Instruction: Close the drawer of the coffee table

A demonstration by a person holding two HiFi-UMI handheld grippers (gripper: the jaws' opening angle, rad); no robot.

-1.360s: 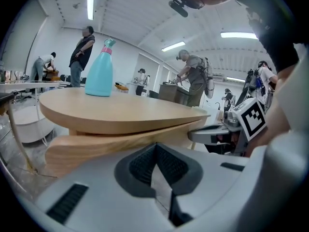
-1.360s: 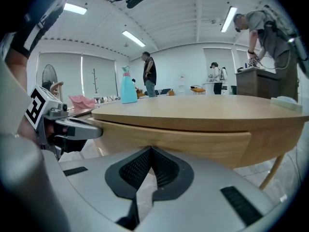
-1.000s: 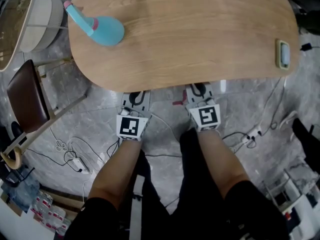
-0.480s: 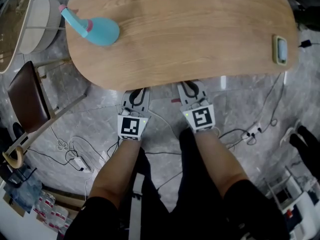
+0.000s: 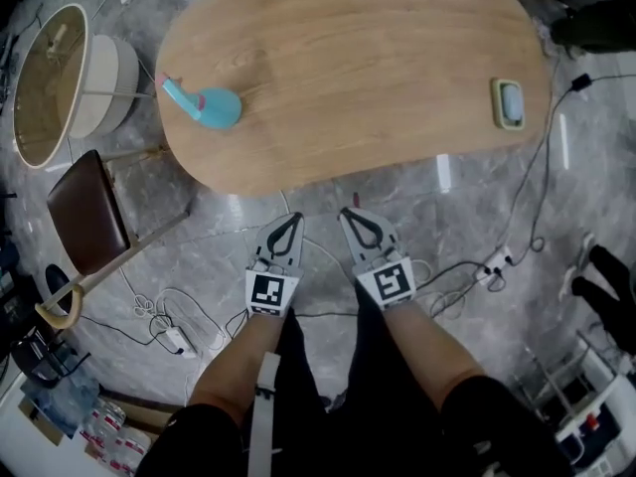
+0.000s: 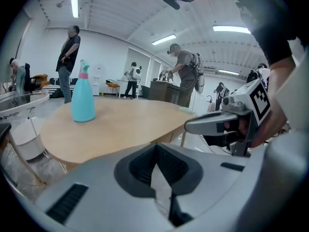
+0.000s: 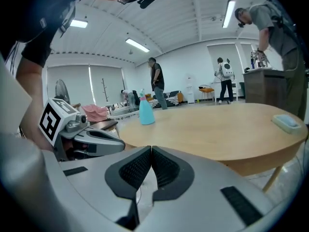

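Note:
The coffee table (image 5: pixel 358 63) has an oval wooden top, and no drawer juts from its near edge in the head view. The drawer front itself is hidden in every view. My left gripper (image 5: pixel 289 223) and right gripper (image 5: pixel 351 217) hang side by side over the floor, a short way back from that edge, both shut with nothing between the pads. In the left gripper view the closed jaws (image 6: pixel 155 151) point over the tabletop (image 6: pixel 120 124). Likewise, the right gripper view has its shut jaws (image 7: pixel 151 153) aimed over the table (image 7: pixel 217 124).
A blue spray bottle (image 5: pixel 211 105) stands at the table's left end, and a small green dish (image 5: pixel 509 102) at its right end. A round side table (image 5: pixel 65 82) and a brown chair (image 5: pixel 87 212) sit left. Cables and power strips (image 5: pixel 497 261) lie on the floor. People stand in the background.
Both grippers have drawn back from the table's near edge and risen. The table now looks smaller and farther off in the head view.

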